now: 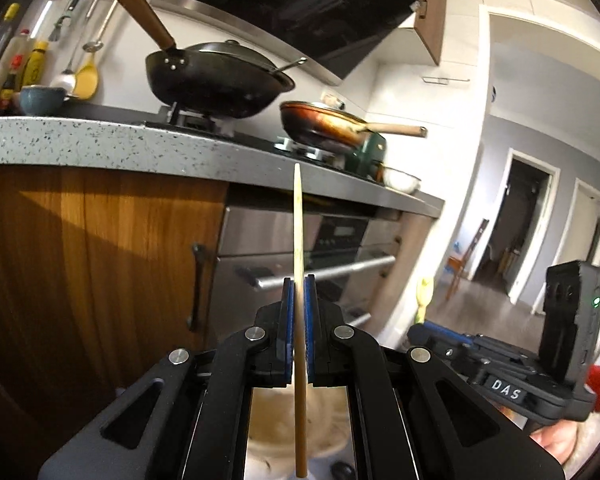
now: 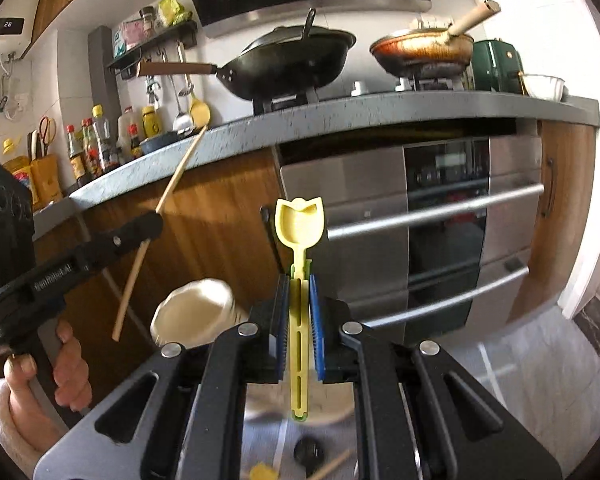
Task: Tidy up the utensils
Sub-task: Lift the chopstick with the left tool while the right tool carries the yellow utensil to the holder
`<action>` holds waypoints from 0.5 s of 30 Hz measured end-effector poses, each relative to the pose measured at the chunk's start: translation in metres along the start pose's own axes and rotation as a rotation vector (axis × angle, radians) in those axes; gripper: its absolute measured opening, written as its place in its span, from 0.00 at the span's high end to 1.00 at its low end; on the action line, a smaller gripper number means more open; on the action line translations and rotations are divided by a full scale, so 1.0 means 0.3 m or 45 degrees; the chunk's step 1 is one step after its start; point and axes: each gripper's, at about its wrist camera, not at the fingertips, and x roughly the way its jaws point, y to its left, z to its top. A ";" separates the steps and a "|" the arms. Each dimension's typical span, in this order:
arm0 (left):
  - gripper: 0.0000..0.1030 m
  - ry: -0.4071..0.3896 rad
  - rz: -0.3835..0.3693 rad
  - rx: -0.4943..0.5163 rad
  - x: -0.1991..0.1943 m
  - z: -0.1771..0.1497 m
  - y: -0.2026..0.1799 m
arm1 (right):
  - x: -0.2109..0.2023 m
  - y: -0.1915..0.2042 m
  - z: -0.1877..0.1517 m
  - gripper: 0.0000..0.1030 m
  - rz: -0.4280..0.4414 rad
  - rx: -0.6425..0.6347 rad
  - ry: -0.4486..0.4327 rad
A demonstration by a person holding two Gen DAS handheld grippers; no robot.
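My left gripper (image 1: pixel 299 282) is shut on a long bamboo chopstick (image 1: pixel 298 224) that stands upright between its blue pads, its thin tip level with the counter's edge. My right gripper (image 2: pixel 300 280) is shut on a yellow tulip-shaped plastic spoon (image 2: pixel 299 220), bowl upward, handle running down between the pads. In the right wrist view the left gripper (image 2: pixel 150 224) shows at the left, held by a hand (image 2: pixel 66 364), with the chopstick (image 2: pixel 172 184) slanting through it. The left wrist view shows the right gripper (image 1: pixel 424 322) at lower right with the spoon (image 1: pixel 424 296) above it.
A speckled counter (image 1: pixel 100 140) carries a black wok (image 1: pixel 216 80), a frying pan (image 1: pixel 324 122), bottles and a blue bowl. Below are wooden cabinet doors (image 1: pixel 80 248) and a steel oven (image 2: pixel 440 208) with bar handles. A white jar (image 2: pixel 198 312) lies low between the grippers.
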 end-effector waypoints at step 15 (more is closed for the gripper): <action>0.95 -0.044 0.181 0.106 0.120 -0.097 0.003 | 0.148 -0.016 -0.049 0.90 -0.060 0.046 -0.045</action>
